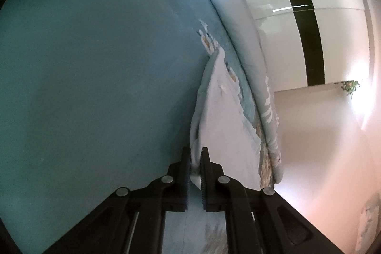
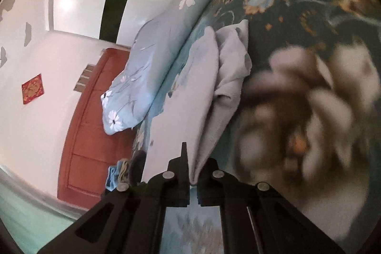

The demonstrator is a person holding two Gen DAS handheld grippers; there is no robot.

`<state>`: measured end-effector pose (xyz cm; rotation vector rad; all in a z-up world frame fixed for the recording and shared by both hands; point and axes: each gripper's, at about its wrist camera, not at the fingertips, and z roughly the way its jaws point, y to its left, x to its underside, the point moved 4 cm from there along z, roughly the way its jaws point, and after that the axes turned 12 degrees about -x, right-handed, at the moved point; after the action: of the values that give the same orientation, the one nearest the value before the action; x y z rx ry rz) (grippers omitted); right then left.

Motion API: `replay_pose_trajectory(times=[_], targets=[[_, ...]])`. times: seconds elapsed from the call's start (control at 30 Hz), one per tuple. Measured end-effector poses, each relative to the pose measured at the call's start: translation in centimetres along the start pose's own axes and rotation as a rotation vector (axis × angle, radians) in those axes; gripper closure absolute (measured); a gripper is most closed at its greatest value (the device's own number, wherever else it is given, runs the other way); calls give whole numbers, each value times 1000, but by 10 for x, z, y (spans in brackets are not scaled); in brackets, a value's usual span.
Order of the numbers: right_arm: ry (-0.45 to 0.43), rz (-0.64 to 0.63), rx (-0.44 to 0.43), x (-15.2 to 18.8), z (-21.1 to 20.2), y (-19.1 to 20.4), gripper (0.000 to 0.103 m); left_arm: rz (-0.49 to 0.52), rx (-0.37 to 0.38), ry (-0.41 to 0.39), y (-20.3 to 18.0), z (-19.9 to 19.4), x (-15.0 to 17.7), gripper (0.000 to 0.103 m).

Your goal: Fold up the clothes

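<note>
**Q:** On the bed, where is the garment and what do your two grippers hold?

**A:** The pale grey-white cloth garment [image 2: 228, 77] lies on the dark teal bedspread with large cream flowers [image 2: 309, 99], near the bed's edge. Your left gripper [image 1: 195, 158] is clenched on a bunched edge of it; the cloth is pinched between the black ribbed fingers [image 1: 184, 166] and rises away from them in a taut ridge. Your right gripper [image 2: 194, 170] is likewise clamped on a gathered fold of the same garment.

**Q:** What lies around it?

**A:** In the right wrist view, a light blue pillow printed with white daisies [image 2: 133, 92] rests just beside the garment, toward the bed's edge. Beyond it stand a red-brown wooden door [image 2: 88, 135] and a white wall bearing a red square paper decoration [image 2: 32, 88]. In the left wrist view, the plain teal sheet [image 1: 95, 87] fills the left side; the floral print is blurred.
</note>
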<state>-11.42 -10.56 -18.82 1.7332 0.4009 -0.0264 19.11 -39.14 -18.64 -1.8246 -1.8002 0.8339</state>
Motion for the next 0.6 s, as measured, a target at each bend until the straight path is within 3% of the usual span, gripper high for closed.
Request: replay_pose_trajectory(times=[0.23, 0.6], targets=[[-1, 53, -24, 46, -32, -2, 99, 71, -33, 13, 26, -30, 34, 95], [-21, 88, 10, 80, -61, -15, 99, 132, -76, 23, 48, -44, 59, 95]])
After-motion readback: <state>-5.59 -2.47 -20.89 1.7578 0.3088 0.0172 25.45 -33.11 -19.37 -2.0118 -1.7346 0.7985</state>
